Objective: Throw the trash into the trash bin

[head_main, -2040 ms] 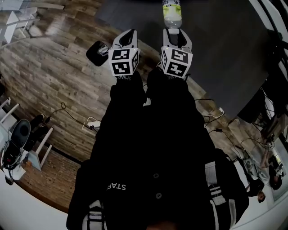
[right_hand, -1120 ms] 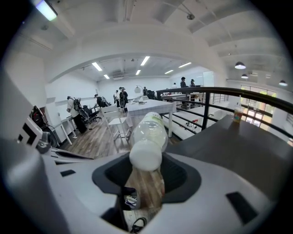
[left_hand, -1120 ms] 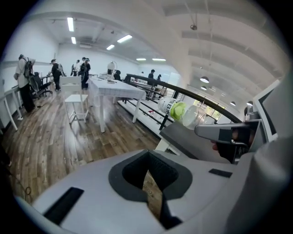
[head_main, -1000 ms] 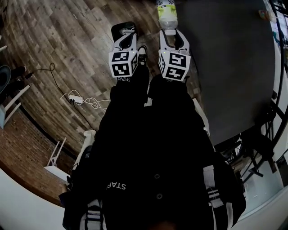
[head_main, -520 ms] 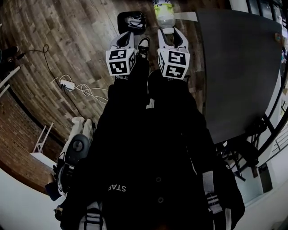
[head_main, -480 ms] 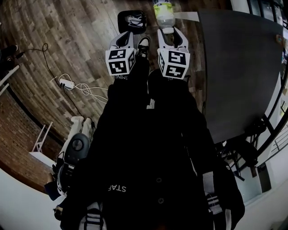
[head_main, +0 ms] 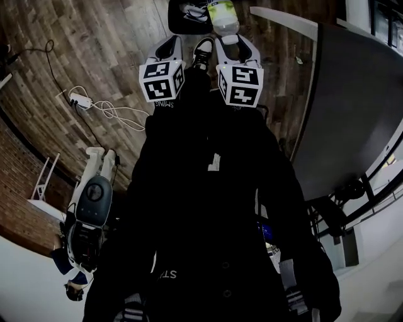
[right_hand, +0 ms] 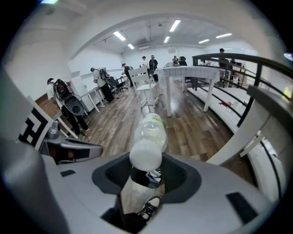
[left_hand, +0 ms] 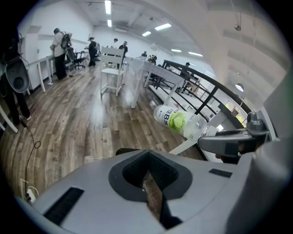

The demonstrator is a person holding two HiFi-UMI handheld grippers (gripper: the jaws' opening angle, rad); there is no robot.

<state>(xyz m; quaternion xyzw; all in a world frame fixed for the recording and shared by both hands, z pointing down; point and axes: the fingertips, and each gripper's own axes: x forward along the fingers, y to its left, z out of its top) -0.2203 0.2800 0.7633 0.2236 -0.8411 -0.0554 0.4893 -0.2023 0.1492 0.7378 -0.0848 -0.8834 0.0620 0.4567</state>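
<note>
At the head view's top edge, the right gripper (head_main: 234,43) clamps the neck of a plastic bottle (head_main: 222,14) whose far end is cut off. The black trash bin (head_main: 186,19) just left of it is half cropped. The left gripper (head_main: 170,47) is empty, its jaws nearly together.

This is a big open-plan lab or workshop hall. Brown wood-plank flooring (left_hand: 68,119) runs far back under long ceiling strip lights (left_hand: 108,7). White work tables (right_hand: 183,75) and a white tall chair (left_hand: 112,68) stand in the far middle. People (left_hand: 58,45) work at benches along the far left wall. A black metal railing (left_hand: 201,91) runs along the right. A white power strip with loose cables (head_main: 82,100) lies on the floor.
</note>
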